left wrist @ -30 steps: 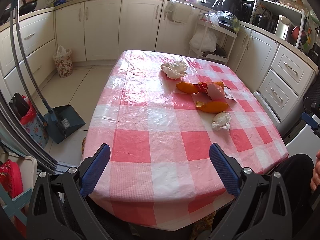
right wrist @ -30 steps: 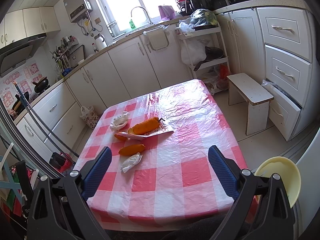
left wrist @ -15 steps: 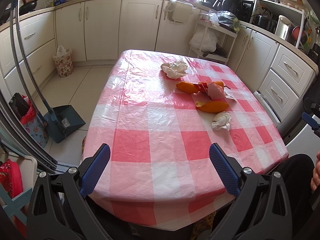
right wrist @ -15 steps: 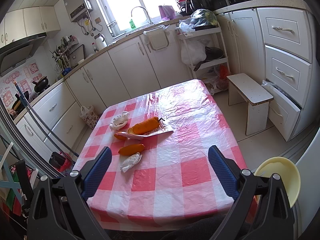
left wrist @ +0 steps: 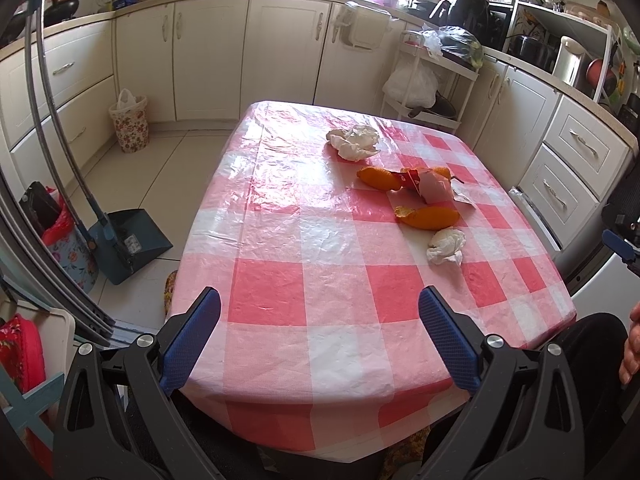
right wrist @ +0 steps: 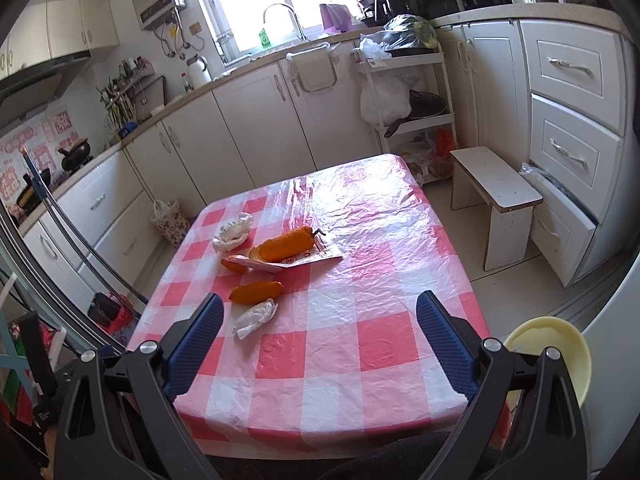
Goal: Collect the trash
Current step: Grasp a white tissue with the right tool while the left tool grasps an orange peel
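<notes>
Left gripper (left wrist: 319, 338) and right gripper (right wrist: 319, 344): jaws spread wide, nothing between the textured blue pads (left wrist: 191, 340), both held above near edge of table (left wrist: 304, 300). Tablecloth glossy, crinkled plastic, pink-and-white check. Trash clustered mid-table toward the right: crumpled white tissue (left wrist: 446, 246) nearest, curved orange peel (left wrist: 428, 216) just beyond, torn red-and-white wrapper (left wrist: 432, 188) over more peel, larger wad of white paper (left wrist: 354, 142) farthest. Pale yellow bowl (right wrist: 556, 344) at right.

No text is being made out anywhere. Print on the torn wrapper (right wrist: 316, 254) at mid-frame and on the wall stickers (right wrist: 24, 148) at far left is being blurred beyond reading.
</notes>
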Available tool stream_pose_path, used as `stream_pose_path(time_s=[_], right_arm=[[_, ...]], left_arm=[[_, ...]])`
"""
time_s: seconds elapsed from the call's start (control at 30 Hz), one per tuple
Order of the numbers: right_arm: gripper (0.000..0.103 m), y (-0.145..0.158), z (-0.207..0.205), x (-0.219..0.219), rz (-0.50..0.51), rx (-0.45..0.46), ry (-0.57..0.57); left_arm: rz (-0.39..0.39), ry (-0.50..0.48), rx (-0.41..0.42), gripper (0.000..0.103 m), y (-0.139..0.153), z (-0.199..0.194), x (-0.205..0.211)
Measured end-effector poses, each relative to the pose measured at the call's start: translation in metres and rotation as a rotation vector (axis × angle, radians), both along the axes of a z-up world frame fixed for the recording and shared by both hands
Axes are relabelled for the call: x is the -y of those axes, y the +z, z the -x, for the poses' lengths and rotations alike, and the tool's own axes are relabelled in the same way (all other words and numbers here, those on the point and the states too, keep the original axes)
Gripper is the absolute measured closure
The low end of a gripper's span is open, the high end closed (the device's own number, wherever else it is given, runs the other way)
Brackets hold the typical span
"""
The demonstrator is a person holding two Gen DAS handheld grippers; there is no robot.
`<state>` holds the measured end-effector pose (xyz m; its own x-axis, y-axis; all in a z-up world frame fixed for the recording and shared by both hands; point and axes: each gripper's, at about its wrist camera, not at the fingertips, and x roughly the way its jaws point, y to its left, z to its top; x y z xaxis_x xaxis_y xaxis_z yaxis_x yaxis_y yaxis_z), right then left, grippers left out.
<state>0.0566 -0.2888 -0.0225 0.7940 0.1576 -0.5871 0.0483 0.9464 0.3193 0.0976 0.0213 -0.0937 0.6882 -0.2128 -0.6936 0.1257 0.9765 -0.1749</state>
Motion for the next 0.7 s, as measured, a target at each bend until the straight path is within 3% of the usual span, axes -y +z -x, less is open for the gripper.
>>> stream_pose_path(time_s=[0.23, 0.53, 0.7], right_arm=[[0.010, -0.008, -0.024, -0.020, 0.093, -0.064, 0.139], [0.011, -0.029, -0.062, -0.041, 0.114, -0.162, 0.285], [0.025, -0.054, -0.087, -0.063, 0.093, -0.236, 0.348]], left_arm=[[-0.020, -0.010, -0.008, 0.007, 0.000, -0.002, 0.004], [-0.063, -0.036, -0.021, 0.007, -0.002, -0.009, 0.016], [-0.052, -0.057, 0.010, 0.007, 0.007, -0.015, 0.014]])
